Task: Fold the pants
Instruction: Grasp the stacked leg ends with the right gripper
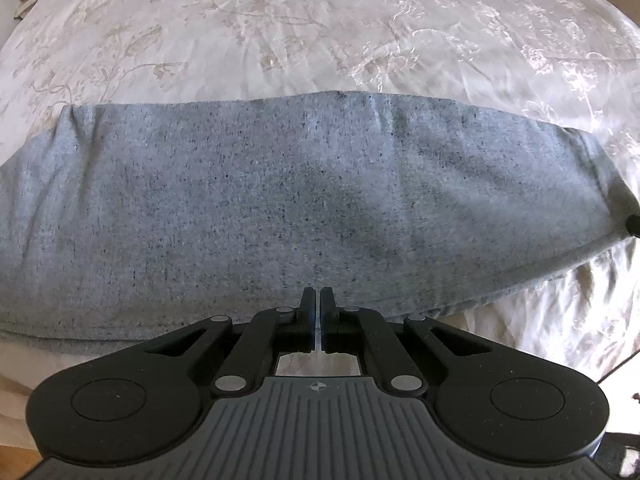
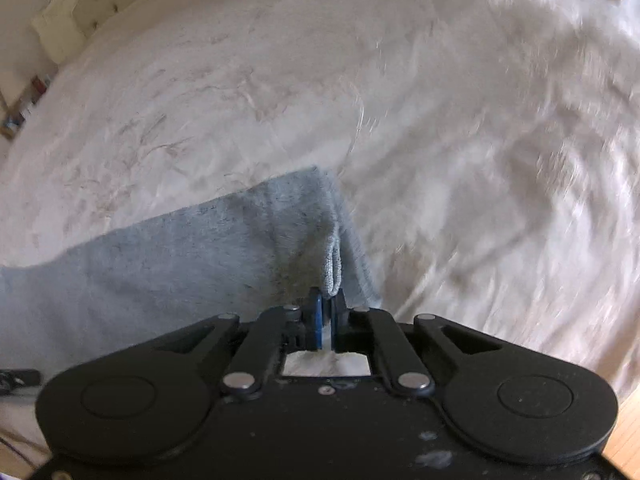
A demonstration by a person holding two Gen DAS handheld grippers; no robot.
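Lying flat across the pale floral bedspread [image 1: 320, 32], the grey pants [image 1: 280, 200] were seen as a long band near the bed's edge. The left gripper [image 1: 318, 294] was held closed over the near hem, with no cloth visibly between its fingers. The right gripper [image 2: 329, 300] was clamped on a pinched fold at the pants' end.
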